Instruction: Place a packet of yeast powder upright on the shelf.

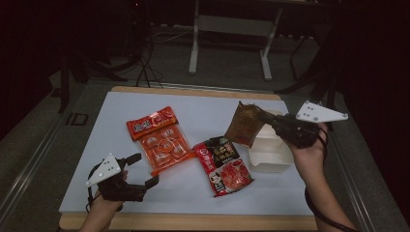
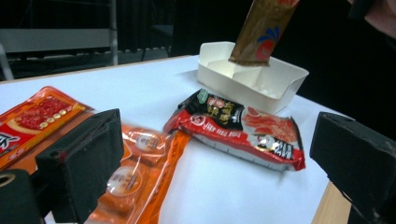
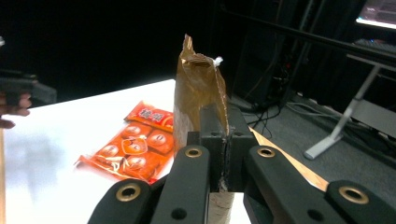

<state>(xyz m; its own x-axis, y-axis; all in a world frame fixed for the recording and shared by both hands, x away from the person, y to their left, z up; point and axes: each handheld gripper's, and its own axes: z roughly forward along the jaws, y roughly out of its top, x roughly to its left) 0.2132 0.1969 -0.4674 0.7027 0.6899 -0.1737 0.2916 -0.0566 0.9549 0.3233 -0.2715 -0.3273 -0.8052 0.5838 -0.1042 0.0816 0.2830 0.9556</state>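
My right gripper (image 1: pixel 269 120), clamped on the brown packet (image 1: pixel 244 124), holds it upright just above the white box (image 1: pixel 270 159) at the tabletop's right edge; left gripper (image 1: pixel 143 169) stands apart.

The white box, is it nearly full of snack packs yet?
Not yet. The white box looks empty, so nothing is packed. The right gripper is shut on a brown packet hanging above it. The red and black packet and the orange packet lie on the table. The left gripper is open, near the orange one.

Dim lab: cables (image 1: pixel 145 67), desk frame (image 1: pixel 232 29).
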